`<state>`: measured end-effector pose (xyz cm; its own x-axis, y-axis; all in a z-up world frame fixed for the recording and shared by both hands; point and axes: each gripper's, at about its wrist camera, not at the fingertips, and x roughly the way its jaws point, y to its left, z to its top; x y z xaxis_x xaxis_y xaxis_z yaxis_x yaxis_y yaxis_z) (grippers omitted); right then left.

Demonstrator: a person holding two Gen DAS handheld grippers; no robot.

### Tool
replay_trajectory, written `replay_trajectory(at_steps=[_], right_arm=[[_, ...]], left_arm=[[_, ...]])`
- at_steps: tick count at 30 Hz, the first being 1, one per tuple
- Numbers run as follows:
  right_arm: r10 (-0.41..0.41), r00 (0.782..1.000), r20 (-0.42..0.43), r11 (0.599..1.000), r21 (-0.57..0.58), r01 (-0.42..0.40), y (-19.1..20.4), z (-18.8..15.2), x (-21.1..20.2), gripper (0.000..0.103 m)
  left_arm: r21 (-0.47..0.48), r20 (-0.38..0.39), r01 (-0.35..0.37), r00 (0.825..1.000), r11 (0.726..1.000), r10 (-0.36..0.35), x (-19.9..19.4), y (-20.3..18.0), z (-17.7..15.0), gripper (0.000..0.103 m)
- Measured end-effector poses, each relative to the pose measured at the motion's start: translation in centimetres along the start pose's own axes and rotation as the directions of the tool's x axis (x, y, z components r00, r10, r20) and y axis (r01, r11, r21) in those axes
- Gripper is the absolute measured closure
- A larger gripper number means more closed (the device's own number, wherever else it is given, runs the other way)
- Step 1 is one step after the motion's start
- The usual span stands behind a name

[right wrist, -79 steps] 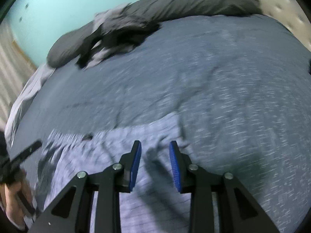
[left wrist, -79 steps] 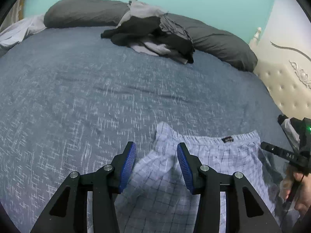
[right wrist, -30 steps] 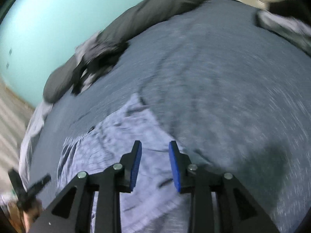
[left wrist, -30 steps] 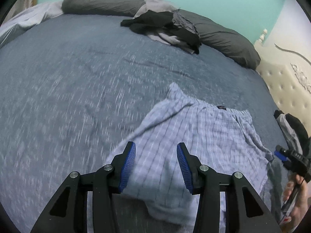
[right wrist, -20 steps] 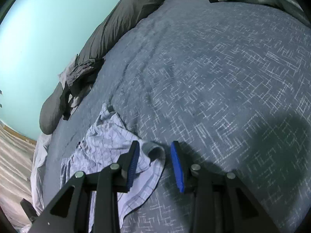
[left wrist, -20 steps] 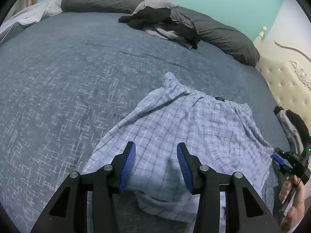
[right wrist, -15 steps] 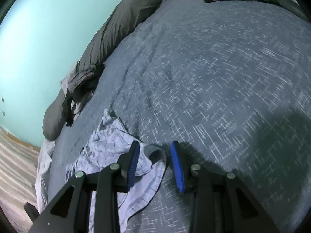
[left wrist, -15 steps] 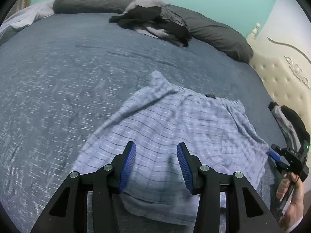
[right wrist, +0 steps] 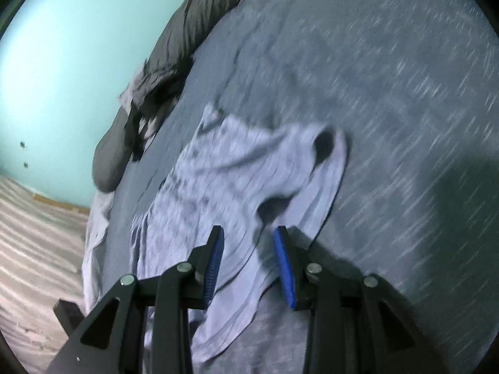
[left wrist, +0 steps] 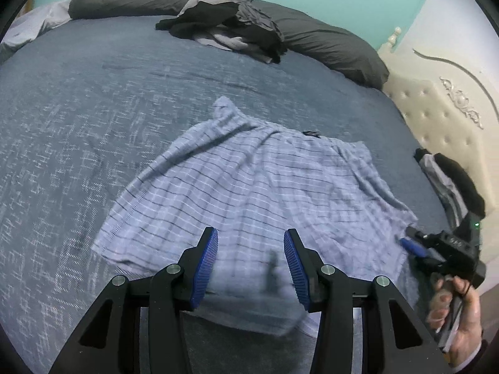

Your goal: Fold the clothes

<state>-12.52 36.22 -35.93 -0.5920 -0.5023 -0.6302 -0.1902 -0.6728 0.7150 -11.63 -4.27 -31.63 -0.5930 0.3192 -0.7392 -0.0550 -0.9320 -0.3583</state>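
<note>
Since the frames of a second ago, the pale blue checked cotton shorts (left wrist: pixel 259 187) have been drawn out flatter across the blue-grey flecked bedspread (left wrist: pixel 78 118), and the right tongs (right wrist: pixel 248 260) have dropped lower over the cloth, their view now smeared by motion. In the left wrist view the shorts lie spread with the waistband and its small dark label on the far side and the near hem under the left tongs (left wrist: pixel 251 265). The blue ribbed pads of the left tongs stand apart, hovering over that hem with nothing pinched between them. The right tongs are likewise apart; a fold of the shorts lies between and beneath their pads, but the pads do not press on it. In the left wrist view the right tongs also show at the right edge, held in a hand (left wrist: pixel 458 314), with a blue pad just at the shorts' right corner. At the far edge of the bed lie long dark grey pillows (left wrist: pixel 327 46) with a heap of black and grey clothes (left wrist: pixel 230 28) on them. A cream tufted headboard (left wrist: pixel 443 118) stands at the right, and a dark-and-grey garment (left wrist: pixel 449 180) lies near it.
</note>
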Motion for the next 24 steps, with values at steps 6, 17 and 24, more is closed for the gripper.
replay_trajectory(at_steps=[6, 17, 24], right_arm=[[0.051, 0.995, -0.08, 0.998, -0.039, -0.055, 1.6, -2.7, -0.1, 0.07], [0.123, 0.984, -0.132, 0.984, -0.109, -0.137, 5.2, -5.2, -0.2, 0.07], [0.11, 0.976, -0.189, 0.978, -0.152, -0.14, 6.3, -6.0, 1.9, 0.07]], left_arm=[[0.029, -0.028, 0.052, 0.998, 0.998, -0.051, -0.7, -2.4, -2.3, 0.055], [0.016, -0.059, 0.099, 0.993, 0.995, -0.098, -0.6, -4.0, -4.7, 0.056], [0.034, -0.086, 0.128, 0.988, 0.991, -0.125, -0.1, -5.0, -5.2, 0.063]])
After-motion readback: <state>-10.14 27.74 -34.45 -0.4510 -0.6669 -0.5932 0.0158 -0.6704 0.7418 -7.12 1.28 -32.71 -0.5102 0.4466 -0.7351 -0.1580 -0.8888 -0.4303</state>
